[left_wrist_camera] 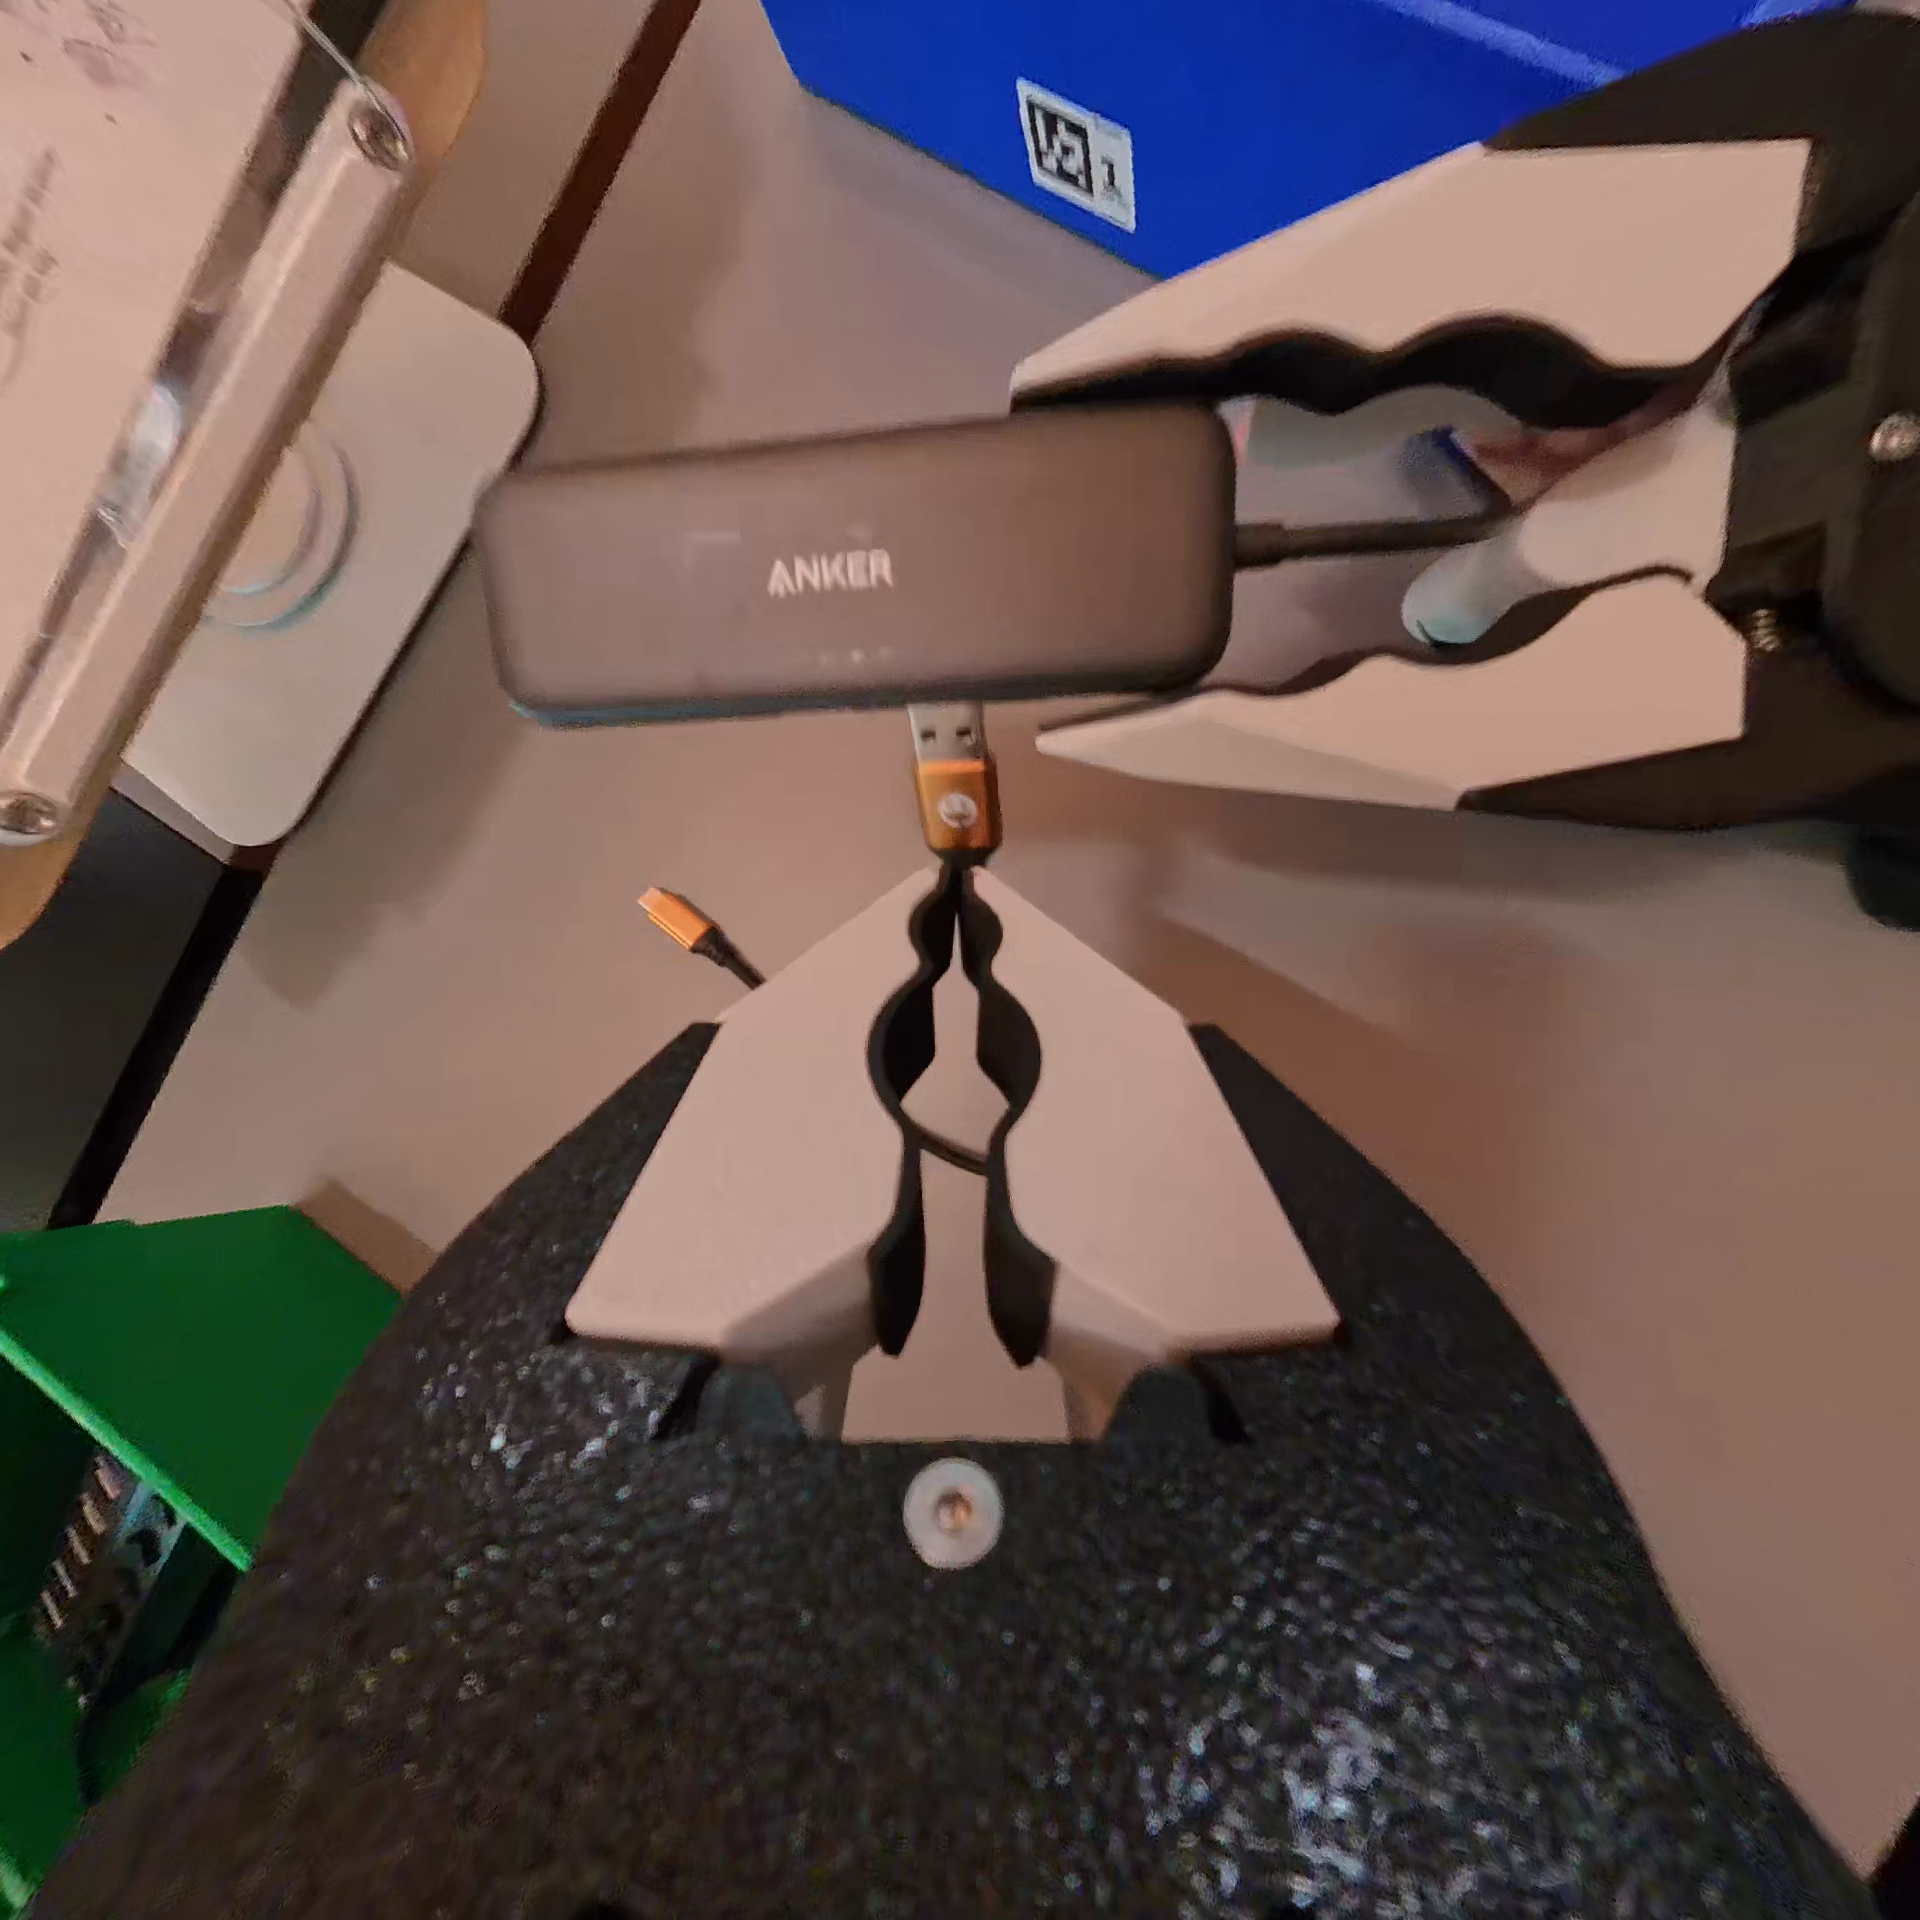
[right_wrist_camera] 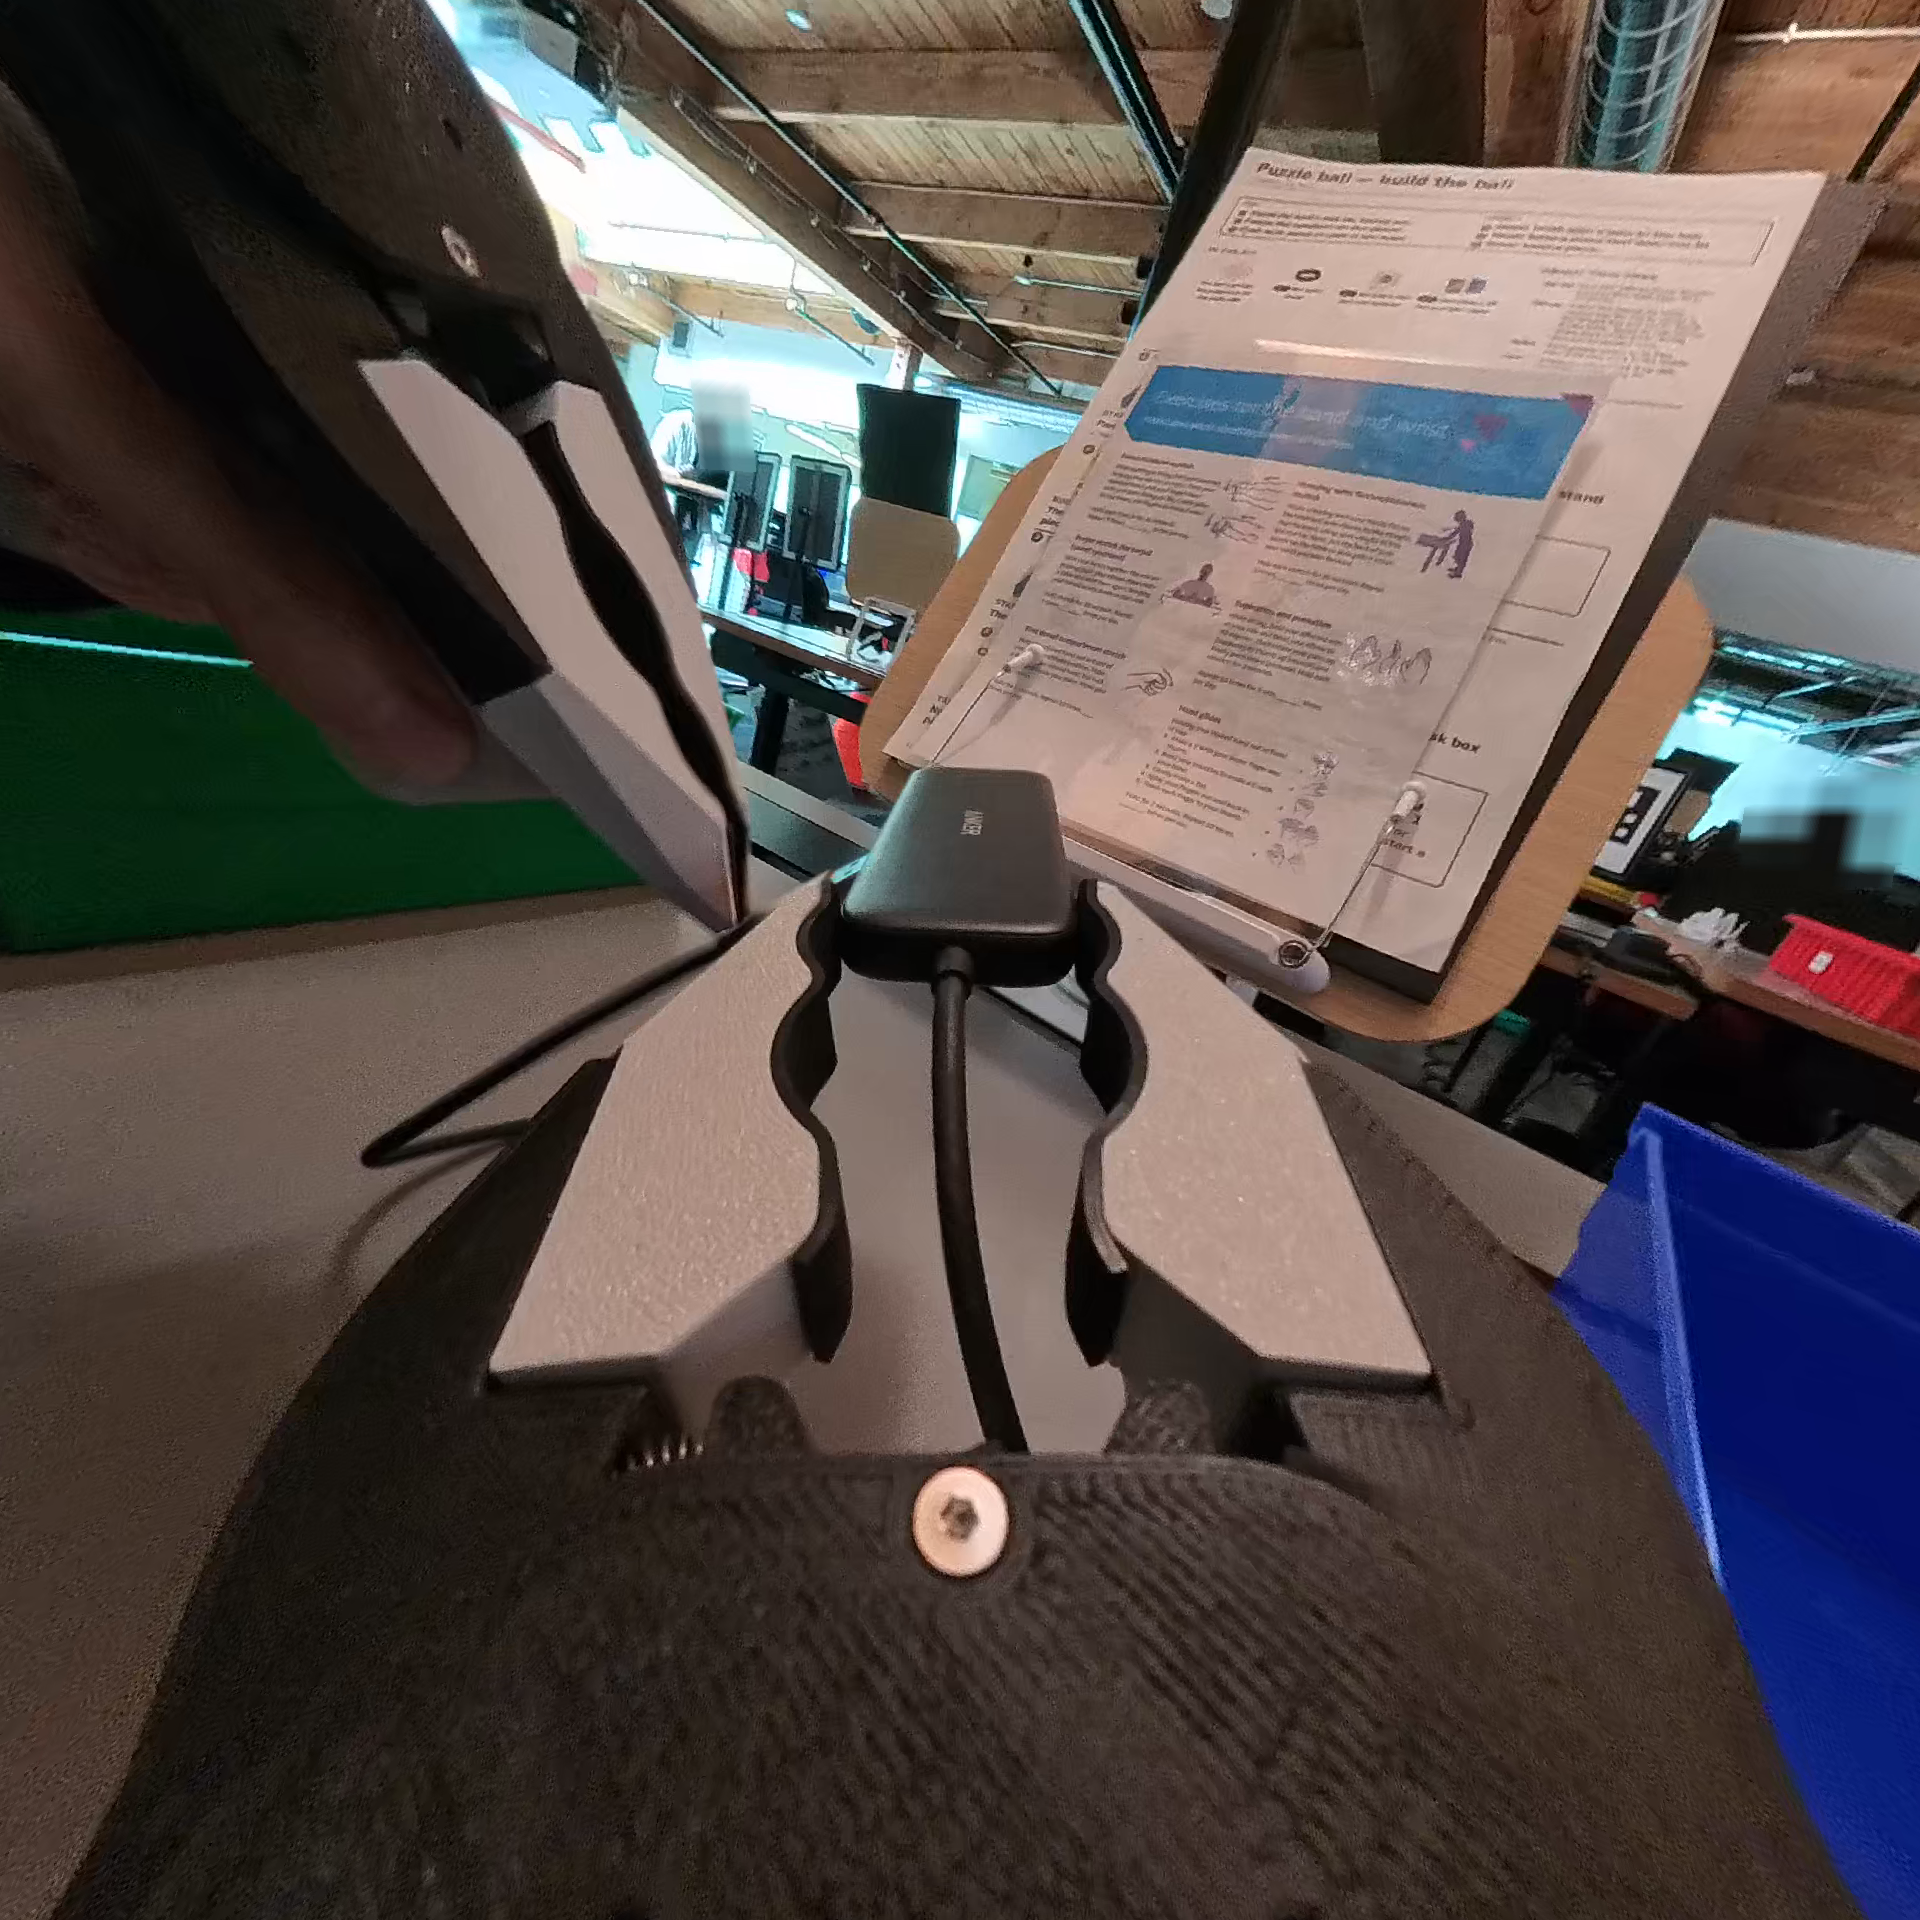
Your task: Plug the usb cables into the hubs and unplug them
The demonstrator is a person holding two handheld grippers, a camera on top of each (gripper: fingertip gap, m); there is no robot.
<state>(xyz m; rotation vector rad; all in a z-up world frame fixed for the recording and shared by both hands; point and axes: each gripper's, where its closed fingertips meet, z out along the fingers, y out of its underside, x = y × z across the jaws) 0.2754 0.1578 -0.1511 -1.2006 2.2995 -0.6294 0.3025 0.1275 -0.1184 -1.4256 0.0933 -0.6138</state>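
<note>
At twelve o'clock from the left gripper [left_wrist_camera: 951, 883], its fingers pinch the black cable just behind an orange USB-A plug [left_wrist_camera: 953, 795], whose metal tip sits at the edge of the dark USB hub [left_wrist_camera: 852, 571]; how deep it sits is unclear. From three o'clock, the right gripper [right_wrist_camera: 961, 914] clamps the hub's cabled end above the pale surface [left_wrist_camera: 1455, 1039]. An orange USB-C plug [left_wrist_camera: 681, 925] lies at ten o'clock, a blue bin [left_wrist_camera: 1195, 94] beyond.
</note>
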